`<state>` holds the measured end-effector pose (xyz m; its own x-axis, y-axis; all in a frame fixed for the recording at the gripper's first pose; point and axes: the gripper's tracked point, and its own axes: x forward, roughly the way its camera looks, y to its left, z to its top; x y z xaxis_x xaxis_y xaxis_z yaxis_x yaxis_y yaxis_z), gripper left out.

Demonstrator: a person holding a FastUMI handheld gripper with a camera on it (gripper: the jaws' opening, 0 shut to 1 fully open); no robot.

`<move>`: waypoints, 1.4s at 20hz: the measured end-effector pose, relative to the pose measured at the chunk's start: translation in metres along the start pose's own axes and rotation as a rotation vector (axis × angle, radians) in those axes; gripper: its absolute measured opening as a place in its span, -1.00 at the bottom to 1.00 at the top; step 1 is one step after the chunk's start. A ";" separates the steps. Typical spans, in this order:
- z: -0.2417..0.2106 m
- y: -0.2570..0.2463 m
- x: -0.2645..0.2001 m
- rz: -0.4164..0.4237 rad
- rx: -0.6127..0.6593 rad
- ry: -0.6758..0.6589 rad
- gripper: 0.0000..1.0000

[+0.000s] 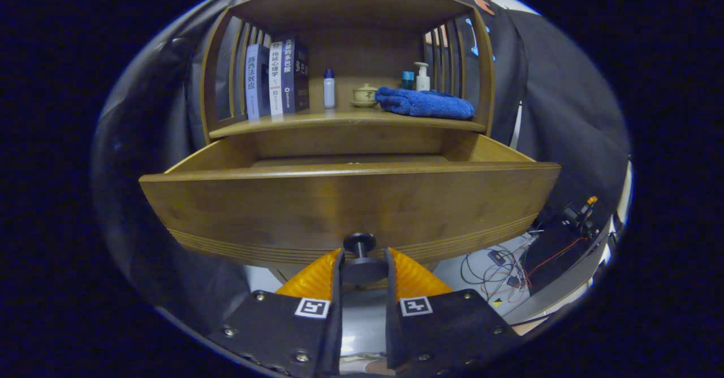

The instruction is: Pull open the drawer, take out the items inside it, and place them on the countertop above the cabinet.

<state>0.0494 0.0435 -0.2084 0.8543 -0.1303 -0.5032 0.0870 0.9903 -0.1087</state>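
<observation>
My hand-held gripper (364, 267) is clenched on the drawer knob (362, 256), and the wooden drawer (350, 197) stands pulled out below the table (345, 120). Its inside is hidden behind the front panel, so taking items out is still ahead.

The gripper (363, 265) has its 2 fingers closed on the dark knob (362, 260) at the front of the wooden drawer (350, 202), which stands pulled out toward the near side. Above and beyond it, the countertop (339, 120) carries 3 upright books (276, 78) at the left, a small white bottle (329, 89), a lidded cup (365, 95), a folded blue towel (424, 103) at the right and a pump bottle (422, 77) behind it. Cables (509, 265) lie on the floor to the right.
</observation>
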 end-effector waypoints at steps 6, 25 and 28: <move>-0.013 0.002 -0.011 -0.007 0.013 0.022 -0.37; 0.136 0.016 -0.036 0.074 0.074 -0.253 0.11; 0.144 0.017 -0.001 0.062 0.073 -0.166 0.11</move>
<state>0.1244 0.0671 -0.0862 0.9314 -0.0649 -0.3582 0.0630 0.9979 -0.0168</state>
